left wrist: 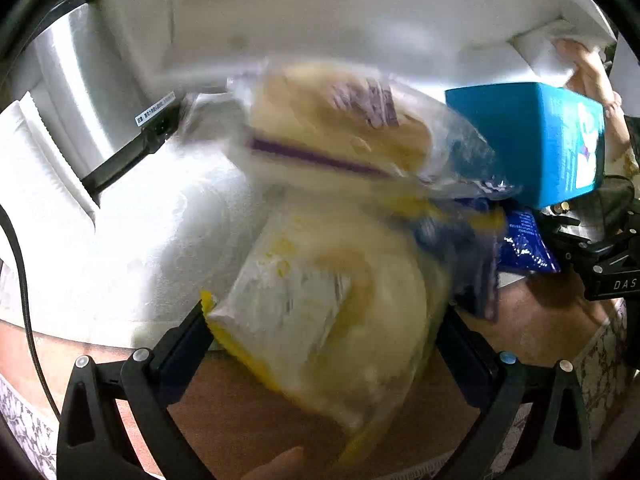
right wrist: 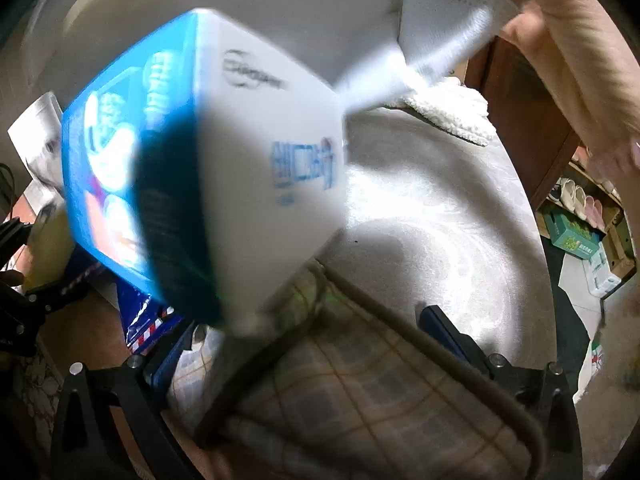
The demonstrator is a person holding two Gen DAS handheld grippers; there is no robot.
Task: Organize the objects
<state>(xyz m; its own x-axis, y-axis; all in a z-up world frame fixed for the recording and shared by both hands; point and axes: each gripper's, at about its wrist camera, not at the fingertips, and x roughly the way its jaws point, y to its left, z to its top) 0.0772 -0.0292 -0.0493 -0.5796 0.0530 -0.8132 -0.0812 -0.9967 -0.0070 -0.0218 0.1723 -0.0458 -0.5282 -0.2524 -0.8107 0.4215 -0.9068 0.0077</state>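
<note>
A clear bag of bread with yellow trim (left wrist: 320,300), blurred, fills the gap between the fingers of my left gripper (left wrist: 326,320), which is shut on it. Just above it lies a second bread bag with a purple band (left wrist: 332,128). A blue and white box (left wrist: 536,140) hangs at the right, above my right gripper (left wrist: 608,264). In the right wrist view that box (right wrist: 224,168) is blurred and tilted, its lower corner between the wide-apart fingers of my right gripper (right wrist: 304,340); it stays clear of the right finger (right wrist: 440,328). A checked cloth bag with brown trim (right wrist: 360,400) lies under that gripper.
A white textured surface (right wrist: 432,208) spreads ahead, and a person's arm (right wrist: 568,40) holds up a white lid (right wrist: 444,12). A dark blue snack packet (left wrist: 524,244) lies on the brown table (left wrist: 540,320). A white towel (right wrist: 448,112) and a shoe shelf (right wrist: 580,200) are at the right.
</note>
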